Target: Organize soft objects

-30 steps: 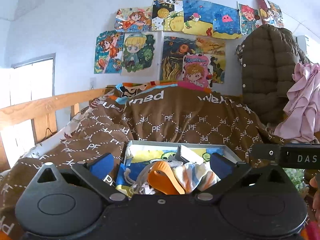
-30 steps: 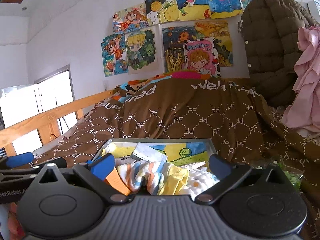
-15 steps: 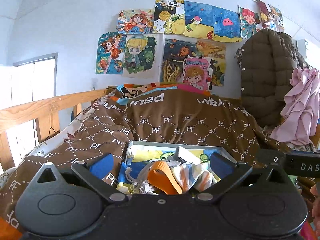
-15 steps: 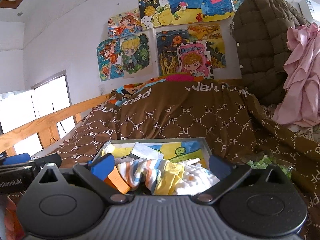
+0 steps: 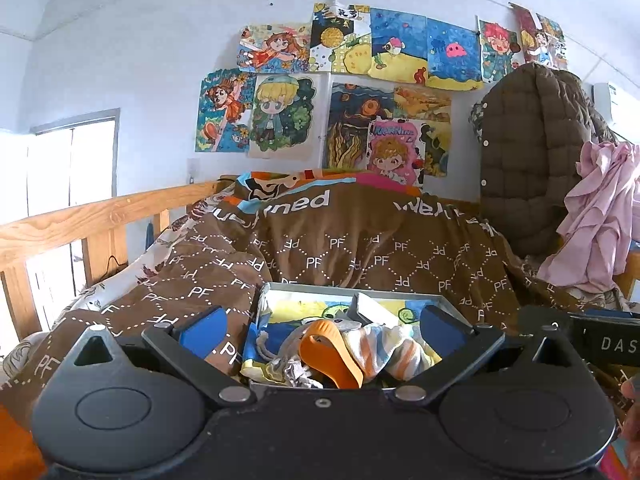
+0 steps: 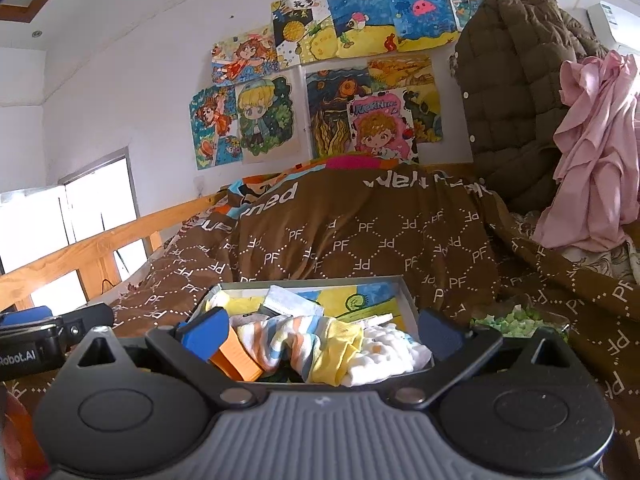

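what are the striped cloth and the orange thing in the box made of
Striped cloth: soft knit or terry fabric by its look, matte, rumpled into loose folds. Orange thing: probably smooth plastic or silicone, with an even colour and a rounded, moulded shape. Box: thin grey walls, maybe cardboard or metal.

We are seeing the tray (image 5: 352, 291) lying on the blanket (image 5: 360, 248), with the striped cloth (image 6: 292, 340) inside it. The bed rail (image 5: 80, 220) is running along the left; the hanging jacket (image 5: 528, 152) is standing behind, right.

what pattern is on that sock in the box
The soft striped sock has orange, blue and white stripes; clearest in the right wrist view.
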